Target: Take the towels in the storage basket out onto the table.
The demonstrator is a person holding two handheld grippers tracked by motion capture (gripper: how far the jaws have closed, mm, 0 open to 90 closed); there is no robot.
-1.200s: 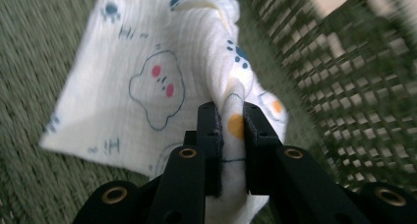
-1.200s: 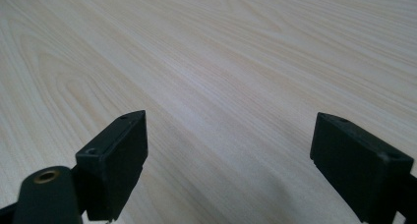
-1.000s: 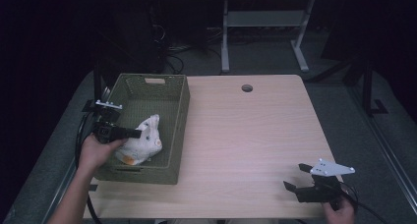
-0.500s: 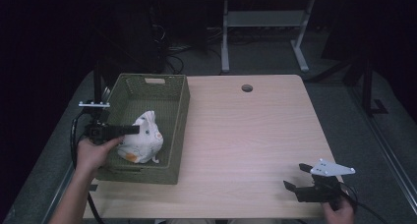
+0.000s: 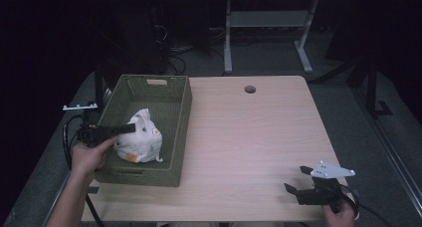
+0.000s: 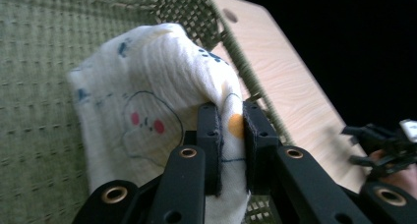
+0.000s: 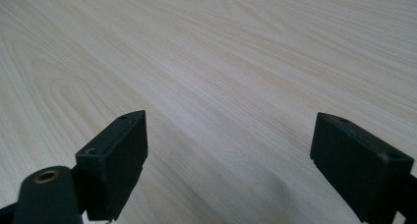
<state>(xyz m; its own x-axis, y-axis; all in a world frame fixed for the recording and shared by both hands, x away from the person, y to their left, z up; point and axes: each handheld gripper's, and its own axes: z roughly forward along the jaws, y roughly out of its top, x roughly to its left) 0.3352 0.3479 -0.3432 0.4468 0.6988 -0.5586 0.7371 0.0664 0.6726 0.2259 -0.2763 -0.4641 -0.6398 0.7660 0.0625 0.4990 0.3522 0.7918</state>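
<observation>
Holding a fold of the printed cloth (image 6: 147,106), our left tongs (image 6: 231,145) have their jaws closed almost fully on the fabric, as the left gripper view shows. The cloth sits bunched inside the green woven basket (image 5: 171,152) at centre left of the high view, near the basket's front wall. We judge the step to be lifting the cloth out. To do it well, we should raise it straight up until the hanging fabric passes the rim, since the weave could snag a loose edge. At the lower right of the frame, our right tongs (image 5: 302,183) rest low over the worktop (image 5: 249,137), jaws wide apart and holding nothing. The worktop is pale wood grain with a round cable hole (image 5: 250,89) near its far edge. Beyond it the room is dark, with a grey floor, cables and a metal stand (image 5: 263,23).
</observation>
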